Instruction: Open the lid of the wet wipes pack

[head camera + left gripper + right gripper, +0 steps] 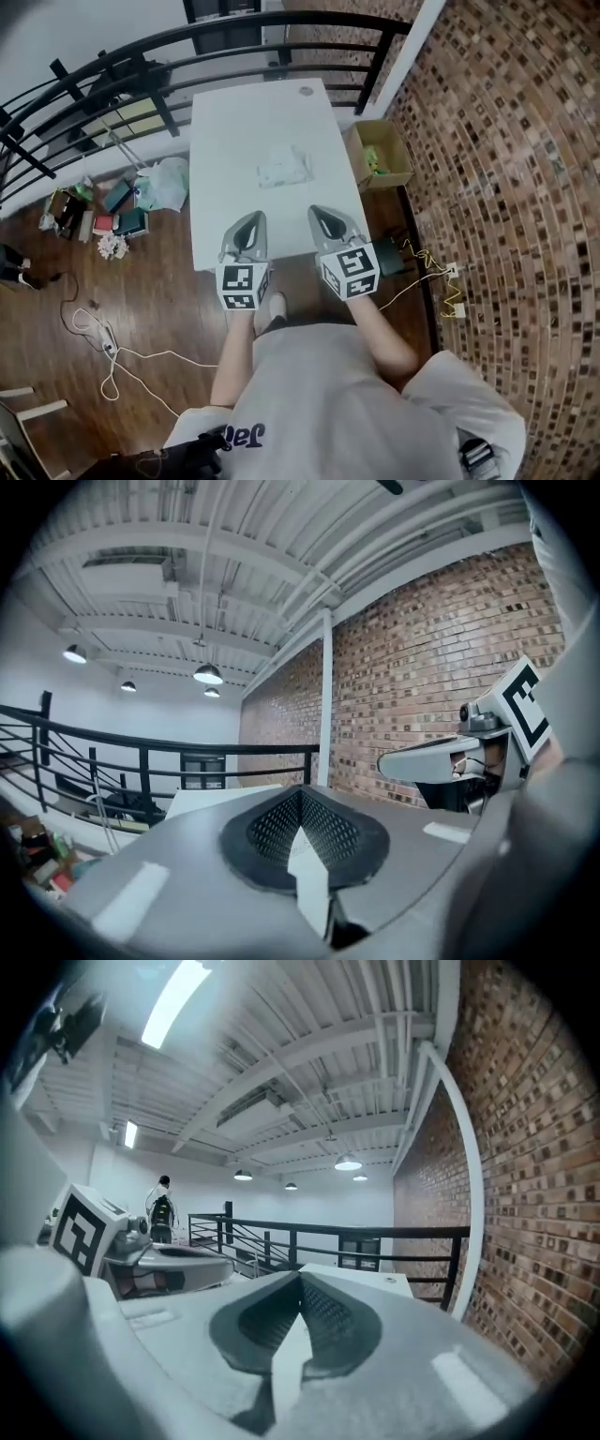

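The wet wipes pack (284, 167) is a pale, flat packet lying near the middle of the white table (225, 131). Both grippers hang over the table's near edge, well short of the pack and not touching it. My left gripper (253, 218) is shut with nothing between its pads; in the left gripper view its jaws (302, 795) meet, pointing level toward the railing. My right gripper (320, 213) is shut and empty too, and its jaws (300, 1284) meet in the right gripper view. The pack is hidden in both gripper views.
A black metal railing (112, 66) curves behind and to the left of the table. An open cardboard box (378, 155) stands on the floor at the table's right, by the brick wall (506, 169). Bags and clutter (122, 202) lie on the wooden floor at left, with cables (103, 347).
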Available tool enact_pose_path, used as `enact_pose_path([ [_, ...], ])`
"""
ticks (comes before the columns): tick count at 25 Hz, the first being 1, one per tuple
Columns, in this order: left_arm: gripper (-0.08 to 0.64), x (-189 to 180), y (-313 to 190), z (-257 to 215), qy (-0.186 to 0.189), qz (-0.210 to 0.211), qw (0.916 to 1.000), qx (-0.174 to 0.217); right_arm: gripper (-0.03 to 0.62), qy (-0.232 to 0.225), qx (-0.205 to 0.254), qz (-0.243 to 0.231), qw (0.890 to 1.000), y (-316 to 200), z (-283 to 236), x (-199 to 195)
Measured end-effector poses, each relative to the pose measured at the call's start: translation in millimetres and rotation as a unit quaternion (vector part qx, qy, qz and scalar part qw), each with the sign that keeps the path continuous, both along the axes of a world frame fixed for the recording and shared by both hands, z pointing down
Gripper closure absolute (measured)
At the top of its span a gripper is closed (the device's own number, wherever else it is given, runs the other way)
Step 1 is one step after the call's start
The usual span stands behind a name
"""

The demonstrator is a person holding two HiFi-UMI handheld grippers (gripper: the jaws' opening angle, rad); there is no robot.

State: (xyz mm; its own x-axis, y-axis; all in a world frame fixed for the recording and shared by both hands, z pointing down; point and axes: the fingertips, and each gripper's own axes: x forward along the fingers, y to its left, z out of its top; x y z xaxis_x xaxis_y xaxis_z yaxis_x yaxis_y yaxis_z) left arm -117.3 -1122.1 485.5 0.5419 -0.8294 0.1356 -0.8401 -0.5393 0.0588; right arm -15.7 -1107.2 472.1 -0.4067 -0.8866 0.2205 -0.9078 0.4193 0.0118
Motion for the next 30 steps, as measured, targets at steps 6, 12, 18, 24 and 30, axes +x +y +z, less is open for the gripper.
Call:
enact_pose_path([
  [6,0.545,28,93,-35,-0.017,-0.025,0.9985,0.046,0.600,-0.061,0.031,-0.014,0.998,97,-26,29],
  [12,0.545,60,215,-37,-0.031,-0.060,0.9969,0.040,0.600,-0.064,-0.022,0.006,0.998,211,12,78],
  [18,0.543,98,254,-71,-0.025,-0.054,0.9975,0.039,0.600,-0.032,0.003,-0.042,0.999,268,-39,80],
  [24,0.543,90,255,-141,0.006,-0.040,0.9925,0.115,0.600,-0.035,0.084,-0.025,0.996,263,-110,77],
  [30,0.543,52,270,-133,0.021,-0.067,0.9927,0.098,0.600,-0.036,0.079,-0.025,0.996,270,-112,52],
])
